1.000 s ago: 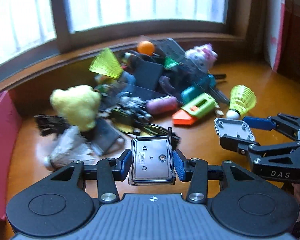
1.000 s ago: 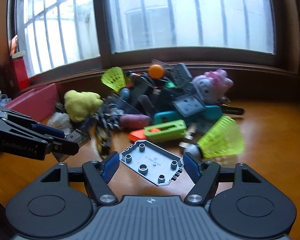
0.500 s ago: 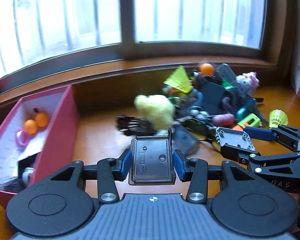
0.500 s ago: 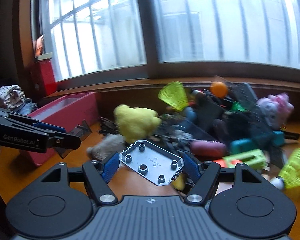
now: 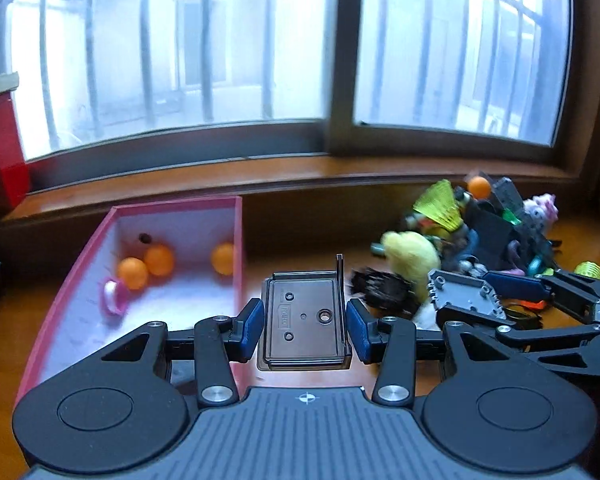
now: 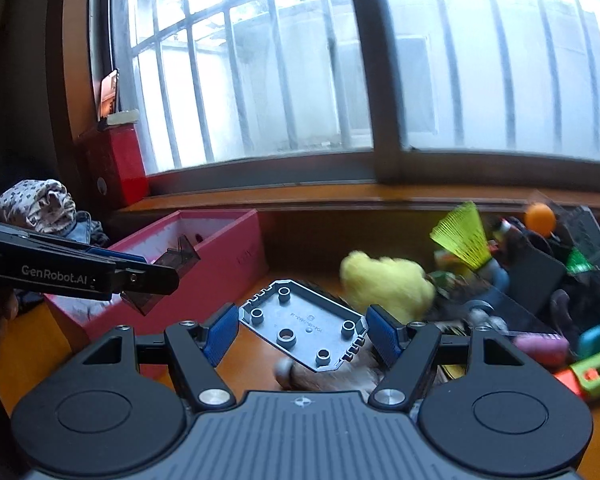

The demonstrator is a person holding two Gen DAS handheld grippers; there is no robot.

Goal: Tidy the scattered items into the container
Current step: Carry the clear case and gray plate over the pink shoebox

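The left claw (image 5: 306,330) is clamped on a smoky translucent rectangular plastic tray (image 5: 305,322), flat, long axis pointing ahead, above the near right wall of the open pink cardboard box (image 5: 238,236) holding smooth orange balls (image 5: 158,260). The right claw (image 6: 300,330) grips a grey octagonal moulded plastic plate (image 6: 300,322), studded face up, its long axis running diagonally, over bare glossy wooden surface (image 6: 300,248) between the box and the pile of jumbled toys (image 5: 492,232).

Both tools swung left from toy pile (image 5: 480,236), pink box (image 5: 236,240) now ahead
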